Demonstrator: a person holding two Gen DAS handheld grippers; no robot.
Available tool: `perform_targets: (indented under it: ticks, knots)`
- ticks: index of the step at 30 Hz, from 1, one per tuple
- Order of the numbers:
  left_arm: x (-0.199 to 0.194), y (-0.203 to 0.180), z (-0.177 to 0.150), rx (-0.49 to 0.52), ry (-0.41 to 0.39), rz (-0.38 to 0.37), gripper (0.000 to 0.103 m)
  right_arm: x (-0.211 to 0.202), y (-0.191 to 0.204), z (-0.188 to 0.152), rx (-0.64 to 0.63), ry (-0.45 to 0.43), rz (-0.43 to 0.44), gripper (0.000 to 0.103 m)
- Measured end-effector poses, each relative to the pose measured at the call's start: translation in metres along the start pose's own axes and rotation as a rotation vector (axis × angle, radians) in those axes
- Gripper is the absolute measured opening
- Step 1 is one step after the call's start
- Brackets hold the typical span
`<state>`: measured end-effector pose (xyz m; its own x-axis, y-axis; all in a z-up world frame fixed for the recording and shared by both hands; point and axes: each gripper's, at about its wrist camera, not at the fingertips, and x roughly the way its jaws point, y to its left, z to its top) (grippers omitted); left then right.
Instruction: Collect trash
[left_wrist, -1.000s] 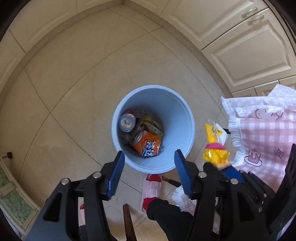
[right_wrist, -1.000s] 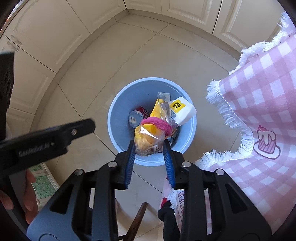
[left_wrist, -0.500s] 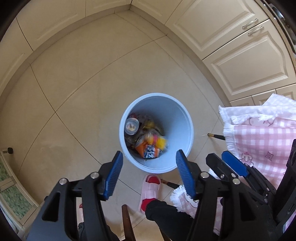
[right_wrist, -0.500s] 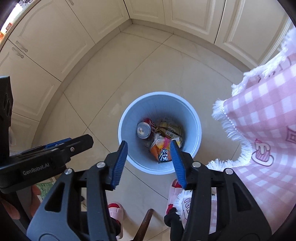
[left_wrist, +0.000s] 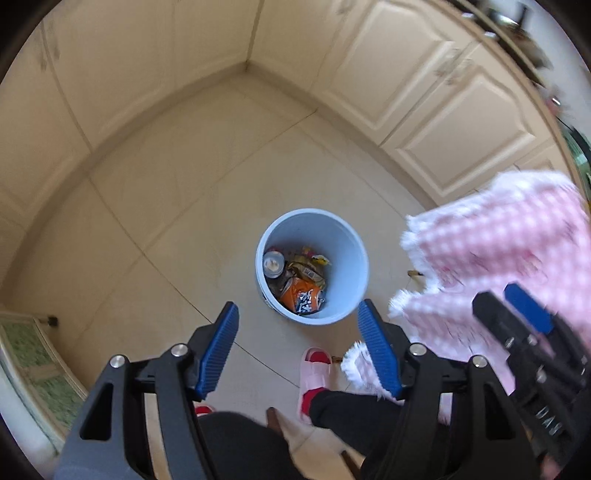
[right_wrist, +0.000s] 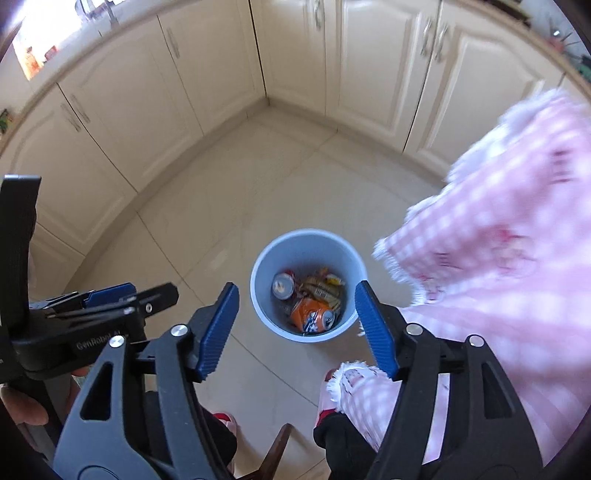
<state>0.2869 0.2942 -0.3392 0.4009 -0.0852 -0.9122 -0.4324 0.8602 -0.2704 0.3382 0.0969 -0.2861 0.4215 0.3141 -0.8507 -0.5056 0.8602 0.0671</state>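
Note:
A light blue trash bin (left_wrist: 351, 254) (right_wrist: 266, 266) stands on the tiled floor below both grippers. Inside it lie an orange can (left_wrist: 301, 293) (right_wrist: 314, 317), a silver can (left_wrist: 273, 263) (right_wrist: 283, 285) and yellow snack wrappers (left_wrist: 308, 266) (right_wrist: 323, 286). My left gripper (left_wrist: 298, 339) hangs high above the bin, its jaws opening with nothing between them. My right gripper (right_wrist: 295, 317) is also high over the bin, jaws opening and empty. Each gripper shows at the edge of the other's view: the right gripper's fingers (left_wrist: 528, 314) and the left gripper's fingers (right_wrist: 110, 295).
A pink checked tablecloth (left_wrist: 498, 258) (right_wrist: 498, 240) with a white fringe hangs at the right. Cream cabinets (left_wrist: 424, 92) (right_wrist: 221, 92) line the far corner. A person's dark trouser legs (left_wrist: 351, 404) and pink slippers (left_wrist: 314, 373) are near the bin. A dark chair part (right_wrist: 277, 454) is below.
The right gripper let go of the yellow snack bag, which fell into the bin. Both grippers then rose well above the bin and their jaws widened.

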Motion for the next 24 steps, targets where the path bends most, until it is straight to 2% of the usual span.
perform_targets:
  ticks: [3, 6, 9, 13, 16, 21, 24]
  knots:
    - [-0.048, -0.014, -0.016, 0.069, -0.08, 0.016, 0.067, -0.046, 0.0, -0.011, 0.007, -0.064, 0.003, 0.072]
    - [-0.097, -0.031, -0.033, 0.125, -0.167, 0.001, 0.073, -0.105, 0.003, -0.026, 0.004, -0.149, 0.0, 0.076]
    - [-0.143, -0.049, -0.053, 0.185, -0.243, -0.012, 0.073, -0.148, 0.005, -0.036, 0.002, -0.215, -0.013, 0.077]
    - [-0.198, -0.079, -0.083, 0.259, -0.356, 0.015, 0.074, -0.217, 0.003, -0.066, 0.001, -0.317, -0.052, 0.08]
    - [-0.239, -0.094, -0.11, 0.303, -0.423, -0.013, 0.075, -0.267, 0.004, -0.089, 0.004, -0.402, -0.069, 0.083]
    - [-0.301, -0.111, -0.158, 0.328, -0.553, -0.013, 0.076, -0.337, 0.005, -0.121, 0.015, -0.524, -0.097, 0.088]
    - [-0.337, -0.124, -0.185, 0.328, -0.686, -0.013, 0.079, -0.377, 0.003, -0.139, 0.032, -0.597, -0.118, 0.089]
